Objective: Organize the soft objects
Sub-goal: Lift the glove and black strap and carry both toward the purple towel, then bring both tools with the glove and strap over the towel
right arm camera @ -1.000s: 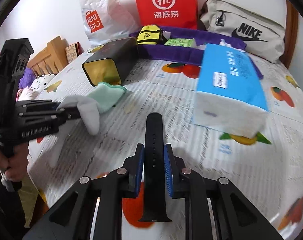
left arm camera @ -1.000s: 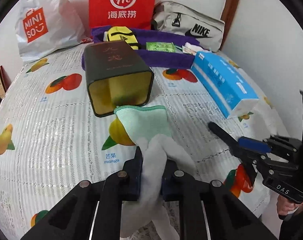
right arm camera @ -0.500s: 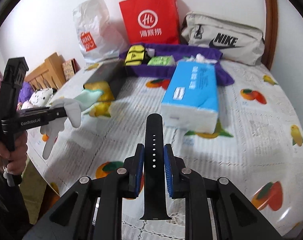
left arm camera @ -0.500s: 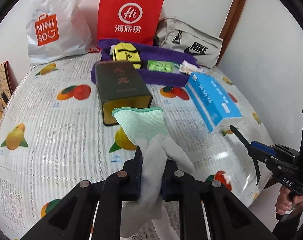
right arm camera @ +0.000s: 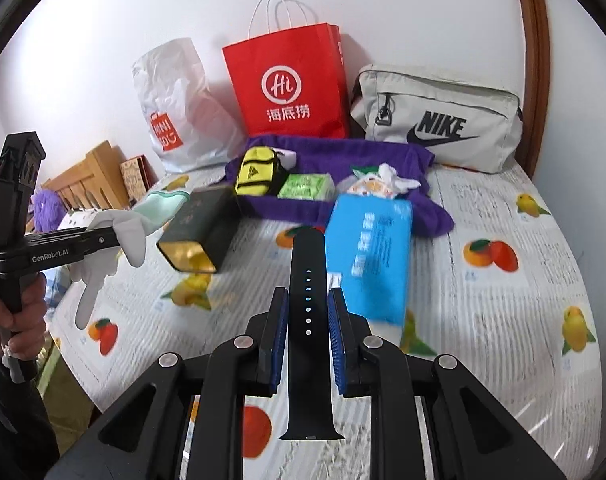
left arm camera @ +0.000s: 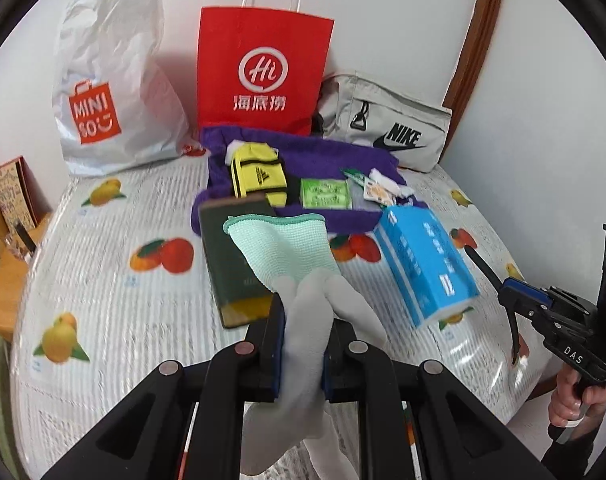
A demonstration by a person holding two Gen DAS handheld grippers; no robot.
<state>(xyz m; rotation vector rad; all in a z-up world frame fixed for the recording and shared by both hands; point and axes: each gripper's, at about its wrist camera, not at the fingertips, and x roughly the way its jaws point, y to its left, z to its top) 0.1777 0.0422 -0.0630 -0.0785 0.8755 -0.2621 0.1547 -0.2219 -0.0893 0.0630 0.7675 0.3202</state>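
My left gripper (left arm camera: 302, 322) is shut on a grey glove with a mint-green cuff (left arm camera: 299, 280), held in the air above the fruit-print bed; it also shows in the right wrist view (right arm camera: 119, 232). My right gripper (right arm camera: 307, 312) is shut on a black watch strap (right arm camera: 307, 320), held above the bed's near part; the strap shows in the left wrist view (left arm camera: 487, 276). A purple cloth (right arm camera: 343, 152) at the back holds a yellow pouch (right arm camera: 257, 172), a green packet (right arm camera: 305, 187) and small white items.
A dark open-ended box (right arm camera: 201, 228) lies on its side left of centre. A blue tissue pack (right arm camera: 367, 252) lies right of it. A white Miniso bag (right arm camera: 175, 120), a red paper bag (right arm camera: 291, 80) and a grey Nike bag (right arm camera: 439, 120) stand along the wall.
Both grippers have drawn back and risen from the bed, each keeping its hold. The box, tissue pack and bags look farther away.
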